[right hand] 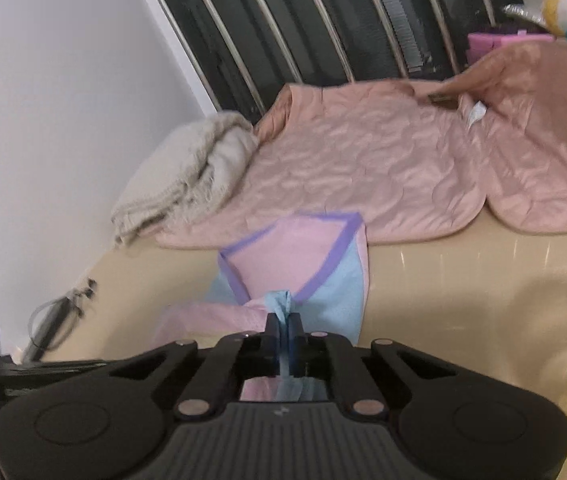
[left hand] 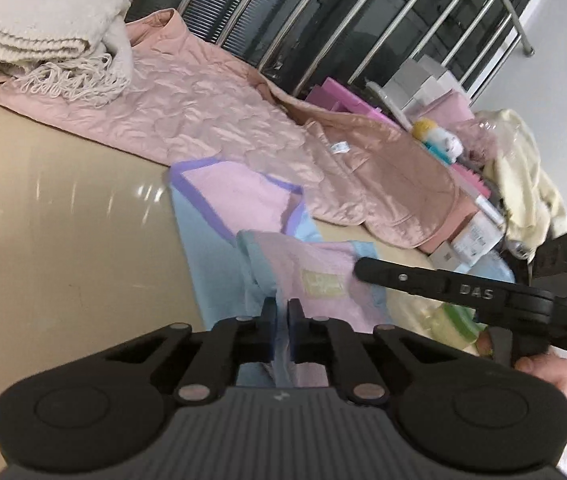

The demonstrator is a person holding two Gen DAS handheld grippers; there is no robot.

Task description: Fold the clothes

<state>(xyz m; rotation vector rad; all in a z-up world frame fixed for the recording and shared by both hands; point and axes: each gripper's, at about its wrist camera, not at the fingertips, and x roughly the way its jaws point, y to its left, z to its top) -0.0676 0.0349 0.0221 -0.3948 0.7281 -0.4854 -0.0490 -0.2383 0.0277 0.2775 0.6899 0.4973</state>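
Note:
A small pink and light-blue garment (left hand: 243, 208) with purple trim lies on the beige table (left hand: 63, 220). My left gripper (left hand: 282, 308) is nearly shut with the garment's cloth between and below its fingers. My right gripper (left hand: 359, 270) comes in from the right onto the same garment beside a yellow patch (left hand: 323, 282). In the right wrist view my right gripper (right hand: 283, 320) is shut on a bunched light-blue fold of the garment (right hand: 295, 256). The far part of the garment lies flat.
A pink quilted jacket (left hand: 223, 116) is spread across the back of the table, also in the right wrist view (right hand: 363, 160). A folded cream blanket (left hand: 43, 28) sits on its left end. Boxes, a toy and a cream cloth (left hand: 523, 184) pile up at the right. Metal railings (left hand: 323, 8) stand behind.

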